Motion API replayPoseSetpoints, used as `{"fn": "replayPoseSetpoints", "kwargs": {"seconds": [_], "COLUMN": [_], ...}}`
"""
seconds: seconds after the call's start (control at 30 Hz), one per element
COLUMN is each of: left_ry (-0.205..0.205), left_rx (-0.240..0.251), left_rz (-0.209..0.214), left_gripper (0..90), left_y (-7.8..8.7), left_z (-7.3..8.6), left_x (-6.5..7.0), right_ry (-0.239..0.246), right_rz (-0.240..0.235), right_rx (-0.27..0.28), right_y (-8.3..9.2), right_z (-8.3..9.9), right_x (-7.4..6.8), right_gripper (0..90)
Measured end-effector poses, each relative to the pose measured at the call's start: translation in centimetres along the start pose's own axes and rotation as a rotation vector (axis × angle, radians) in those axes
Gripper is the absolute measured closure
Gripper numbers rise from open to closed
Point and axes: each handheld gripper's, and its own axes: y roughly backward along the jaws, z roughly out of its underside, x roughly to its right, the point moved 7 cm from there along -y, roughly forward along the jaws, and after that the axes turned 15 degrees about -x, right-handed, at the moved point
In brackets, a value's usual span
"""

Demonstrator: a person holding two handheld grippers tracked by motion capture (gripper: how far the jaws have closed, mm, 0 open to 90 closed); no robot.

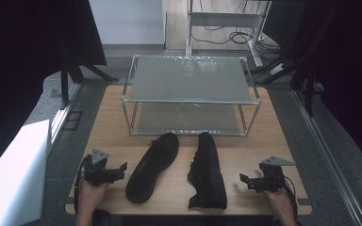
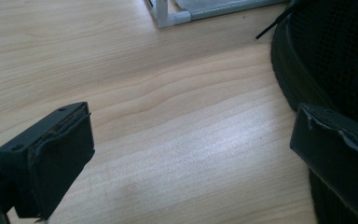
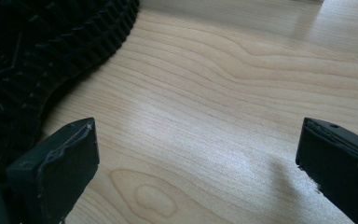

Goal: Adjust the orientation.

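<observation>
Two black mesh shoes lay on the pale wooden table, directly in front of the silver two-tier metal rack. The left black shoe lay tipped with its toe slanting toward the rack's lower shelf; the right black shoe lay on its side, its ridged tread turned toward my right gripper. My left gripper rested just beside the left shoe, on the side away from the rack's middle. Both pairs of my jaws stood wide open and held nothing; bare wood showed between them in each gripper view. To take a shoe cleanly, I judged it best to close across the firm sole edge or heel rather than the soft mesh, then lift level toward a rack shelf. No brand, label or writing could be read on shoes, rack or table.
</observation>
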Motion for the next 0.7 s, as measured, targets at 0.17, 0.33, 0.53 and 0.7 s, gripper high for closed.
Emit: {"fn": "replayPoseSetpoints", "kwargs": {"seconds": [0.17, 0.33, 0.53, 0.7], "left_ry": [-0.011, 0.011, 0.048, 0.046], "left_rx": [-0.004, -0.040, -0.057, -0.067], "left_rz": [0.000, 0.004, 0.023, 0.014], "left_gripper": [0.0, 0.0, 0.0, 0.0], "left_y": [-0.20, -0.41, -0.47, -0.40], "left_z": [-0.04, 0.08, 0.06, 0.05], "left_x": [0.07, 0.03, 0.02, -0.05], "right_ry": [-0.007, 0.005, 0.011, 0.015], "right_rz": [-0.005, -0.003, -0.003, -0.002], "right_rx": [0.002, 0.000, 0.008, 0.007], "right_y": [-0.01, -0.10, -0.12, -0.14], "right_z": [-0.01, -0.04, -0.18, -0.21], "right_x": [0.05, -0.09, -0.22, -0.24], "right_gripper": [0.0, 0.0, 0.0, 0.0]}}
